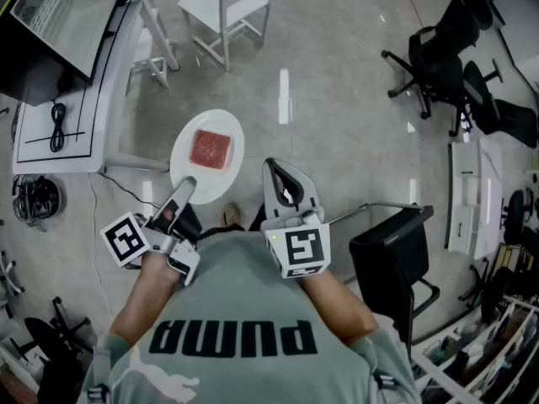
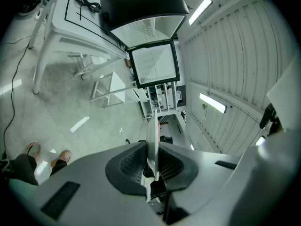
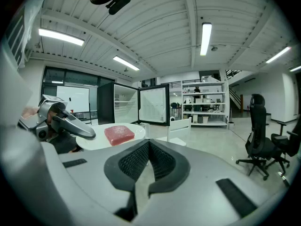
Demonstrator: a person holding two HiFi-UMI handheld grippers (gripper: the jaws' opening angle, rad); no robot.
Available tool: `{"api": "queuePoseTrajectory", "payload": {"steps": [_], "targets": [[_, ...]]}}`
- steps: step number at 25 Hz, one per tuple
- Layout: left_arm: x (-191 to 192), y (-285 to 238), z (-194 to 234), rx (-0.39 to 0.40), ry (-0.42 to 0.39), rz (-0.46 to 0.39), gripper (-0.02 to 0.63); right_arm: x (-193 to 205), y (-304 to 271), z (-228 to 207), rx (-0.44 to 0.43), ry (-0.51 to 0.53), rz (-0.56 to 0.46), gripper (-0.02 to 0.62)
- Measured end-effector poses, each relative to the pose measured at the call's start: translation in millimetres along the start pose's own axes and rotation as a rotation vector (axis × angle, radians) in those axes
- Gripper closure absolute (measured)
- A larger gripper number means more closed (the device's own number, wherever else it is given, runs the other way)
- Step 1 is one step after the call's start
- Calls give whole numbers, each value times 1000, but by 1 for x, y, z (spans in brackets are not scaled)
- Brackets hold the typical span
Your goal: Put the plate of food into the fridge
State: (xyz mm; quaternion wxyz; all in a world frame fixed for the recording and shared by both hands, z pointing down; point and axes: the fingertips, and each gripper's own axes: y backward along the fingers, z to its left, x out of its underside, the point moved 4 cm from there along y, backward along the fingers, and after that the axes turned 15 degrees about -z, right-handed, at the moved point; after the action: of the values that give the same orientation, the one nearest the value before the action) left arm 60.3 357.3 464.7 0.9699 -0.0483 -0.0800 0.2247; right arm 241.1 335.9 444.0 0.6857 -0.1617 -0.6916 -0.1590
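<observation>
We hold the left tongs (image 1: 183, 190) clamped on the near rim of the plate (image 1: 229, 131). In the left gripper view the rim shows as a thin white edge pinched between the two dark pads. The right tongs (image 1: 274, 171) sit just to the right of the plate and a little apart from it. Their jaws are together and there is nothing between them.

The plate reaches forward from the left tongs and hangs in the air above the floor (image 1: 337, 124), roughly level in the head view. A flat red block of food (image 1: 210, 149) lies near its middle, ahead of the left tongs' tips. From the right tongs, the plate and the food lie ahead and to the left, with the left tongs coming in over the plate's rim from the left.

Past the plate, ahead of both tongs, a white chair (image 3: 181, 128) stands on the floor. Further ahead is the black fridge (image 3: 113, 102), well apart from the plate. Its door (image 3: 154, 105) is swung open and the pale inside shows. A white table (image 1: 50, 154) with a black cable (image 1: 57, 126) lying on it stands ahead and to the left of the left tongs, near the fridge.

Behind the fridge, straight ahead of the right tongs, white shelves (image 3: 207, 102) line the far wall. Black office chairs (image 3: 261, 142) stand on the floor well off to the right of the right tongs.
</observation>
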Motion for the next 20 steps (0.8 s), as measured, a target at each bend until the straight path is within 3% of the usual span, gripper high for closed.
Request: {"api": "queuePoseTrajectory", "payload": {"steps": [20], "targets": [[-23, 1, 1, 24, -6, -27, 560, -3, -16, 10, -10, -33, -18, 591]]}}
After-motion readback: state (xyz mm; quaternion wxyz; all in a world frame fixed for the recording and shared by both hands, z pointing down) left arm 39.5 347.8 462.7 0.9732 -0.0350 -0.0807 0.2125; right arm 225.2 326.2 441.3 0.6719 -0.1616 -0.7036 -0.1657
